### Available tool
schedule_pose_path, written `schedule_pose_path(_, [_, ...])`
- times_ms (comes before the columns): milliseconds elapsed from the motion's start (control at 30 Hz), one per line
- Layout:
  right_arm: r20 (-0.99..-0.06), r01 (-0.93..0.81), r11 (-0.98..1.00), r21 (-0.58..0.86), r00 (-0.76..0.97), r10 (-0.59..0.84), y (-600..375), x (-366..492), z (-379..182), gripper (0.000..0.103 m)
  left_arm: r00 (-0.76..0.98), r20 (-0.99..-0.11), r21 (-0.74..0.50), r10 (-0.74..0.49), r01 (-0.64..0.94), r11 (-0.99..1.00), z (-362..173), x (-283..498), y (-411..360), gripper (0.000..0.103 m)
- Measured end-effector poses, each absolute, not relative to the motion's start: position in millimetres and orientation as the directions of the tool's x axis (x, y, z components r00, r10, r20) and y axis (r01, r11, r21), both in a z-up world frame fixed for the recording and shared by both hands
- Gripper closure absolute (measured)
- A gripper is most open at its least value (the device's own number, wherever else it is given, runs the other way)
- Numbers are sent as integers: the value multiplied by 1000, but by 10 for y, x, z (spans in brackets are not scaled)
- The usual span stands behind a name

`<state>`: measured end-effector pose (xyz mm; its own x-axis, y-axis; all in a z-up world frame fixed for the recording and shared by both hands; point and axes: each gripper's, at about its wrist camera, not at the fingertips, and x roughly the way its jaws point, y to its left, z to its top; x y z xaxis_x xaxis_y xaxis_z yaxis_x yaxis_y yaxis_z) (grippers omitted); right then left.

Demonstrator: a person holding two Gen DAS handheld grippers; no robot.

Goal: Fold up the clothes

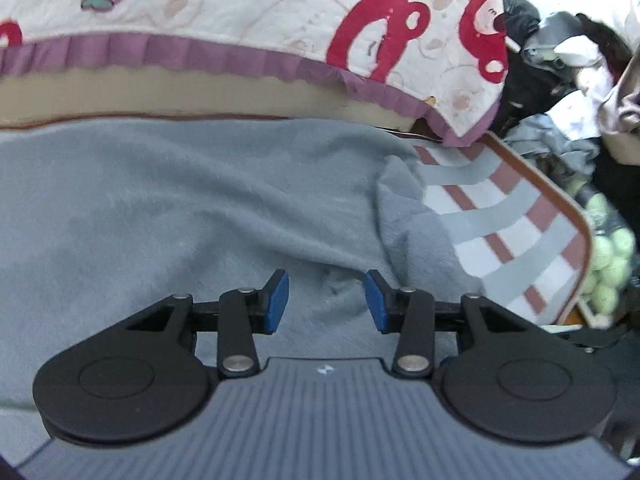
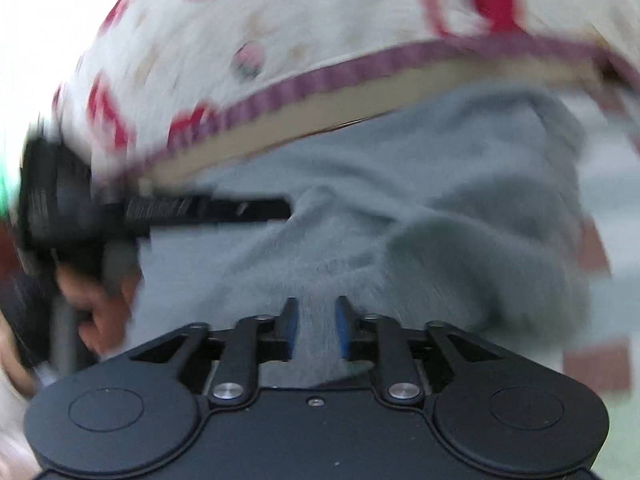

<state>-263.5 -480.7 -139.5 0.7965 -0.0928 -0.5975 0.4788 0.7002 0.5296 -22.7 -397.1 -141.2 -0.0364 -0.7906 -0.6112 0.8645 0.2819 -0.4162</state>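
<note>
R tongs [image 2: 316, 326] pinching grey garment [image 2: 400, 220], L tongs [image 1: 326, 300] open

Bedding and clutter around the work area

A cartoon-print quilt [image 1: 240, 12] lies far; a checked mat [image 1: 520, 216] and green balls [image 1: 608, 256] sit right.

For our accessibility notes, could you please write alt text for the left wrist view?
The left gripper, its blue-padded jaws apart and holding nothing, hovers over a rumpled grey fleece garment spread on a striped mat. Behind lies a white quilt with red cartoon prints and purple trim; at right is a heap of mixed clothes.
</note>
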Motion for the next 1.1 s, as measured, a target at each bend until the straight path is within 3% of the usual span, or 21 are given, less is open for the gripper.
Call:
schedule_pose_path(33, [-560,493,625,605,822,-106,-4879,-2839,-1418,71,-64,-601,-435,-796,863,259,-1436,-271,-3981,58])
schedule_pose_path(100, [-525,527,481,701,838,-152,-5047,-3185,-1480,48,-110,-582,-463,-806,859,217,-1494,-373,-4021,57])
schedule_pose_path(133, [-530,554,411,724,828,-182,-5142,-3332,-1519,43,-125,-582,-465,-803,862,203,-1540,-435,-4065,57])
schedule_pose_path(233, [-640,680,154,717,729,-241,-5443,-3659,-1754,39,-150,-602,-448,-784,877,176,-1665,-602,-4171,57])
schedule_pose_path(333, [-562,532,-194,824,808,-176,-5575,-3849,-2085,38,-202,-622,-466,-756,872,150,-1771,-715,-4247,60])
schedule_pose_path(400, [-463,373,-387,843,870,-170,-5597,-3877,-2291,35,-222,-622,-482,-751,864,144,-1811,-729,-4275,61])
schedule_pose_path(467, [-422,297,-479,826,890,-175,-5579,-3814,-2392,32,-241,-620,-499,-747,856,138,-1848,-738,-4300,61])
schedule_pose_path(700, [-548,402,-565,720,830,-107,-5757,-3444,-2548,27,-247,-644,-523,-724,833,181,-1947,-690,-4278,61])
schedule_pose_path(800, [-585,423,-555,716,797,-147,-5978,-3378,-2539,27,-235,-679,-501,-696,841,205,-2015,-766,-4232,61])
schedule_pose_path(833, [-602,445,-530,722,782,-163,-6023,-3341,-2525,29,-223,-686,-481,-693,853,201,-2020,-806,-4209,61])
schedule_pose_path(867, [-617,467,-504,727,766,-181,-6066,-3305,-2505,50,-211,-685,-468,-697,861,200,-2014,-827,-4181,61])
schedule_pose_path(900, [-628,491,-460,740,750,-210,-6084,-3276,-2416,86,-205,-682,-466,-702,861,202,-2004,-831,-4154,61])
schedule_pose_path(933, [-631,510,-413,754,737,-242,-6103,-3250,-2321,86,-202,-680,-471,-705,857,209,-1997,-819,-4131,61])
schedule_pose_path(1033, [-475,473,-123,872,760,-443,-6282,-3431,-1711,87,-198,-670,-479,-716,852,212,-1927,-770,-4096,61])
schedule_pose_path(1067, [-421,479,-17,878,753,-506,-6346,-3513,-1494,88,-193,-663,-474,-723,856,206,-1891,-759,-4103,61])
schedule_pose_path(1100, [-438,573,80,816,703,-560,-6392,-3575,-1305,88,-190,-660,-470,-727,859,202,-1872,-751,-4129,60])
